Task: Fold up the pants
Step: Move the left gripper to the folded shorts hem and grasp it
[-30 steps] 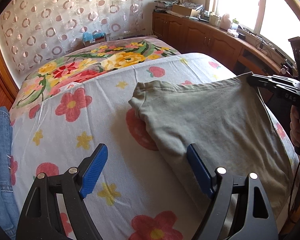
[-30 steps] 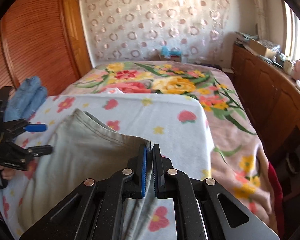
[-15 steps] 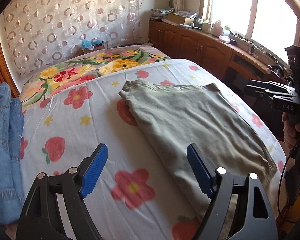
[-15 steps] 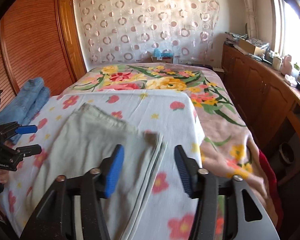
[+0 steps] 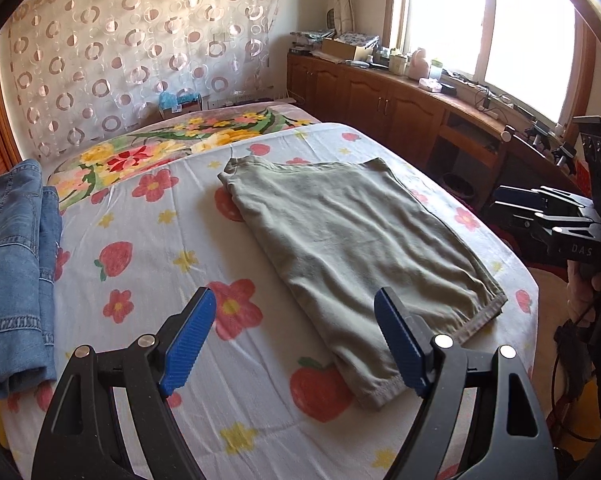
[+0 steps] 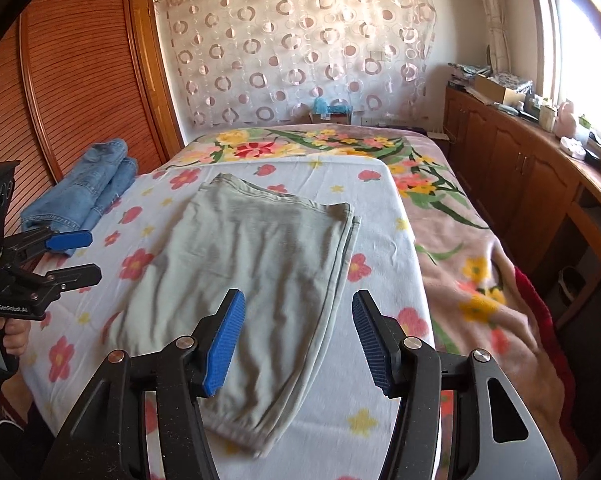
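Observation:
Grey-green pants (image 5: 352,240) lie folded flat on the flower-print sheet (image 5: 140,280). My left gripper (image 5: 294,294) hovers open over the near edge of the bed; its right pad is above the pants' near corner without touching it. My right gripper (image 6: 298,295) also stands open, above the near end of the pants (image 6: 252,264), with nothing pinched between its blue pads. From each wrist view the other gripper shows at the side: the left gripper (image 6: 74,256) held in a hand, the right gripper (image 5: 512,200) off the bed's right edge.
Folded blue jeans (image 5: 12,248) lie at the bed's left side, also in the right wrist view (image 6: 88,188). A floral blanket (image 6: 440,208) covers the far and right part of the bed. Wooden cabinets (image 5: 400,100) line the window wall; a slatted wardrobe (image 6: 80,80) stands left.
The right gripper went from shut on the pants' folded edge to open, letting go. Both grippers drew back from the pants, which now lie flat and farther off.

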Demonstrator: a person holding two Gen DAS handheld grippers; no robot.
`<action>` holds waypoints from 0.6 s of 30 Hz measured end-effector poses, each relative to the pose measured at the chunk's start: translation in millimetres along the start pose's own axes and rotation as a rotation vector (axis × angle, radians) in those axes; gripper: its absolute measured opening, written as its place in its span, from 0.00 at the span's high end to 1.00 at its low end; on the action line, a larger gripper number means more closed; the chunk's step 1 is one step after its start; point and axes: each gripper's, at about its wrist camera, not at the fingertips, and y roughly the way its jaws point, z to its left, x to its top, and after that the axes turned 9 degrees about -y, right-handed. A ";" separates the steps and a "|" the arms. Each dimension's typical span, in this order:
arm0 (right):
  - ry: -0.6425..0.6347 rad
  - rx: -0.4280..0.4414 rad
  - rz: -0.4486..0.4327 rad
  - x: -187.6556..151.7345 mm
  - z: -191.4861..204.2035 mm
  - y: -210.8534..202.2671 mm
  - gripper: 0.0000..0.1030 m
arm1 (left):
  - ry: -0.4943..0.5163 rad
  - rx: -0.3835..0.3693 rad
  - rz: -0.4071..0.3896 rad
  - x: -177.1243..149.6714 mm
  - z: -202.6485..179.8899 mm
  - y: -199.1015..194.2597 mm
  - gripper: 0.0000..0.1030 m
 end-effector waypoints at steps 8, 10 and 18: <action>0.019 0.004 0.002 -19.7 13.6 -17.2 0.44 | -0.016 -0.026 0.029 -30.9 -8.6 -3.7 0.21; 0.027 0.011 0.010 -27.4 16.3 -18.4 0.44 | -0.018 -0.035 0.053 -40.3 -9.5 -1.0 0.24; 0.059 0.021 0.055 -47.6 19.8 -18.4 0.44 | -0.049 -0.064 0.090 -62.2 -9.2 1.3 0.39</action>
